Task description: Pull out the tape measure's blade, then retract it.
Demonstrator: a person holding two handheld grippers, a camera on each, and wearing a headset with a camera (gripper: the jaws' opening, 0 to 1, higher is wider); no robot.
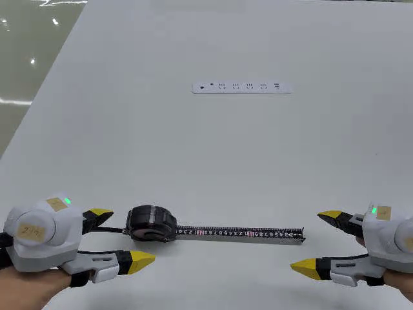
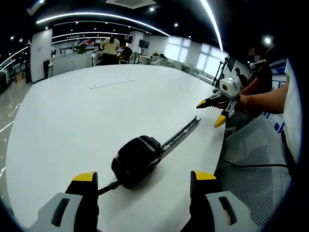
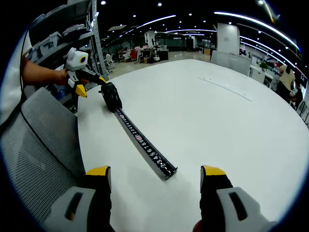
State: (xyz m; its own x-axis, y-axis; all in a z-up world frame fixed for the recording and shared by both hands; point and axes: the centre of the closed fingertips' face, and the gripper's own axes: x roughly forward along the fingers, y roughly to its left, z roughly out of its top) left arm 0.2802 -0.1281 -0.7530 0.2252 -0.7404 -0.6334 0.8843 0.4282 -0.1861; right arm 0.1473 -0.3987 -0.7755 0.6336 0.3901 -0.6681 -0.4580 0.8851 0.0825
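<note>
Well, the tape measure [image 1: 151, 223] lies at lower centre of the head view, just ahead of the left gripper [image 1: 129, 236], its blade [image 1: 240, 233] drawn out flat toward the right gripper [image 1: 310, 239], likely so each end has a gripper at hand. Both pairs of fingers are spread, pinching nothing. The surface [image 1: 213, 148] lies open up to a power strip [image 1: 241, 87] at upper middle; its near edge runs close beside the blade
</note>
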